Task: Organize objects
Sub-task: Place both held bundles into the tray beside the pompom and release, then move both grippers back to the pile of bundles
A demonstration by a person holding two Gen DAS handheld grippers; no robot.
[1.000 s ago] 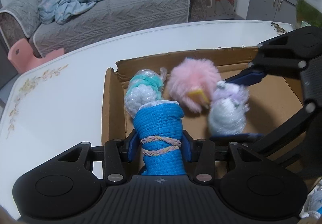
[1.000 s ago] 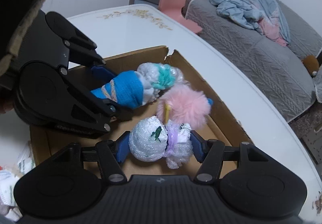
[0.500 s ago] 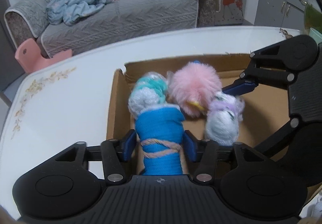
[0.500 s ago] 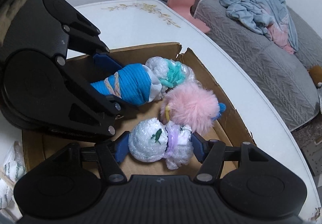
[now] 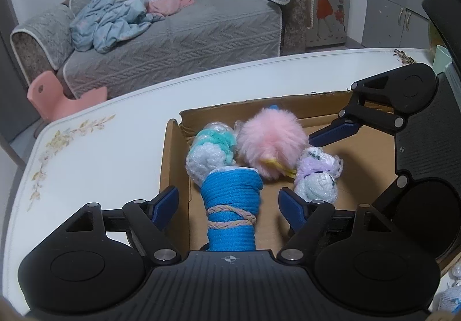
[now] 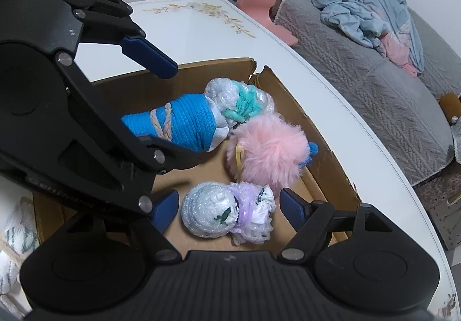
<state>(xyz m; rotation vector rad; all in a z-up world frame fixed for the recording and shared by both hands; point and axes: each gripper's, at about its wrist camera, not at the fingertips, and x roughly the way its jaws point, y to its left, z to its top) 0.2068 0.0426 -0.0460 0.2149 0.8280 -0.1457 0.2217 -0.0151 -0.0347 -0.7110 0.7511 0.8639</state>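
Note:
A shallow cardboard box (image 5: 174, 165) (image 6: 331, 153) on the white table holds four things. A blue cloth roll (image 5: 230, 208) (image 6: 184, 123) tied with a braided band lies between the open fingers of my left gripper (image 5: 229, 204), untouched by them. A bubble-wrapped bundle with a purple band (image 6: 230, 212) (image 5: 317, 176) lies between the open fingers of my right gripper (image 6: 224, 207). A pink fluffy pom-pom (image 5: 270, 142) (image 6: 268, 148) and a bubble-wrapped bundle with a teal band (image 5: 211, 148) (image 6: 239, 99) lie at the box's far end.
The white table (image 5: 95, 159) has a floral print near its edge. More wrapped bundles (image 6: 17, 237) lie outside the box at the left of the right wrist view. A grey sofa (image 5: 178, 29) with a blue blanket and a pink stool (image 5: 54, 96) stand beyond the table.
Both grippers have opened, letting go of the blue roll and the purple-band bundle, which now lie in the box. Both grippers have pulled back a little.

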